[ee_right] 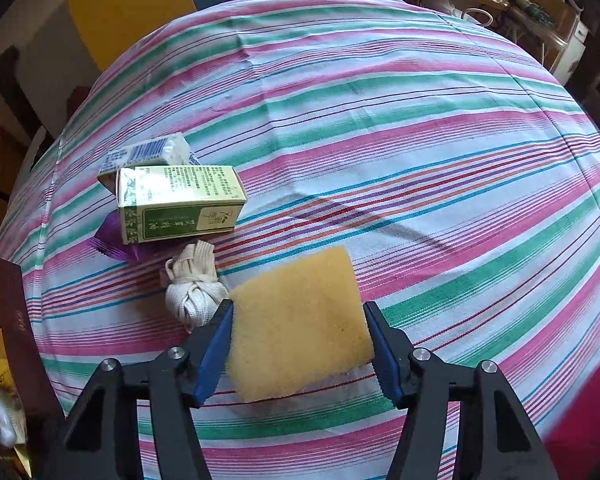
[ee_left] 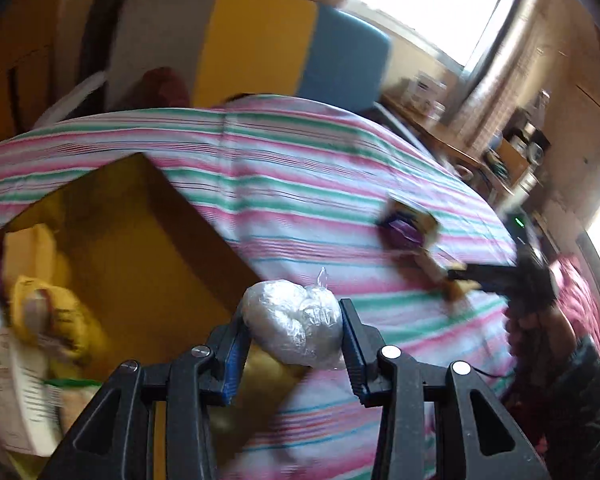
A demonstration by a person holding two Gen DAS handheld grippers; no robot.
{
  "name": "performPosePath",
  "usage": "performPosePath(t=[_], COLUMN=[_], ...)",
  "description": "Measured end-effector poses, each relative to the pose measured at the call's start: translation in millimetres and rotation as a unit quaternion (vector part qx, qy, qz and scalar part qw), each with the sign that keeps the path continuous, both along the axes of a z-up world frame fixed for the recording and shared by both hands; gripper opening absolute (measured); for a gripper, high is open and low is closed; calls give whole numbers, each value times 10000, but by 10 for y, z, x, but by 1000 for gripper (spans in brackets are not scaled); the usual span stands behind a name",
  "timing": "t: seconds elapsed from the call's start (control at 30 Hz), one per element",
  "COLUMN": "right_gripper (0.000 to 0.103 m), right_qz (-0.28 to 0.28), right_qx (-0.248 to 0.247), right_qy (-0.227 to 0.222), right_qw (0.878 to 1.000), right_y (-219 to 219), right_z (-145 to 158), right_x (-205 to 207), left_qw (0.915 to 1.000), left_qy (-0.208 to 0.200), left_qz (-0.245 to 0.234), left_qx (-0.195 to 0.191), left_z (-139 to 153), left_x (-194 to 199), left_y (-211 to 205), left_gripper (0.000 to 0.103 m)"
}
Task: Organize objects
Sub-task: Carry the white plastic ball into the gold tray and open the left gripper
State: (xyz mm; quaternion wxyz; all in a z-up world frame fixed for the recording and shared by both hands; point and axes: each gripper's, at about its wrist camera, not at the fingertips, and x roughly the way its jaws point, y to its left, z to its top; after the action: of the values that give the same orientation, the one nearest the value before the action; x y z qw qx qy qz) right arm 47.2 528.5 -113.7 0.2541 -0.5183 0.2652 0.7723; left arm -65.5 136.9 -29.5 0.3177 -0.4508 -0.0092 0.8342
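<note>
My left gripper [ee_left: 292, 320] is shut on a clear plastic bag of white stuff [ee_left: 294, 322] and holds it over the near edge of an open cardboard box [ee_left: 140, 240]. My right gripper [ee_right: 298, 320] is shut on a yellow sponge [ee_right: 300, 320] just above the striped bed cover [ee_right: 420, 140]. In the left wrist view the right gripper [ee_left: 460, 276] shows at the right, blurred. A green carton [ee_right: 176, 204], a blue-and-white packet [ee_right: 152, 154], a purple wrapper [ee_right: 112, 240] and a bundle of white cord [ee_right: 194, 284] lie left of the sponge.
The box holds a yellow packet [ee_left: 52, 320], a white paper box [ee_left: 16, 392] and other items. Yellow, grey and blue panels [ee_left: 260, 44] stand behind the bed. A cluttered wooden desk [ee_left: 440, 128] is at the far right under a window.
</note>
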Motion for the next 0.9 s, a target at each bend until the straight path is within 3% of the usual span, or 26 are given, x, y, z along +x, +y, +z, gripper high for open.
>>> performPosePath(t=[0.23, 0.63, 0.77, 0.9], right_gripper=[63, 63, 64, 64], right_qz=[74, 156, 168, 168], right_qx=[96, 219, 234, 233], right_qy=[-58, -147, -178, -197], right_qw=[9999, 9995, 9994, 9994], right_y=[-33, -60, -62, -58], right_z=[-4, 9, 8, 6], right_x=[-18, -29, -17, -16], left_qw=[9927, 9843, 9808, 9817], left_qy=[-236, -551, -617, -579], left_qz=[1180, 1576, 1691, 1691], left_qx=[-67, -574, -752, -660], left_z=[-86, -513, -627, -565], left_x=[-687, -1603, -1730, -1718], left_y=[-726, -902, -907, -939], left_gripper=[42, 43, 48, 70])
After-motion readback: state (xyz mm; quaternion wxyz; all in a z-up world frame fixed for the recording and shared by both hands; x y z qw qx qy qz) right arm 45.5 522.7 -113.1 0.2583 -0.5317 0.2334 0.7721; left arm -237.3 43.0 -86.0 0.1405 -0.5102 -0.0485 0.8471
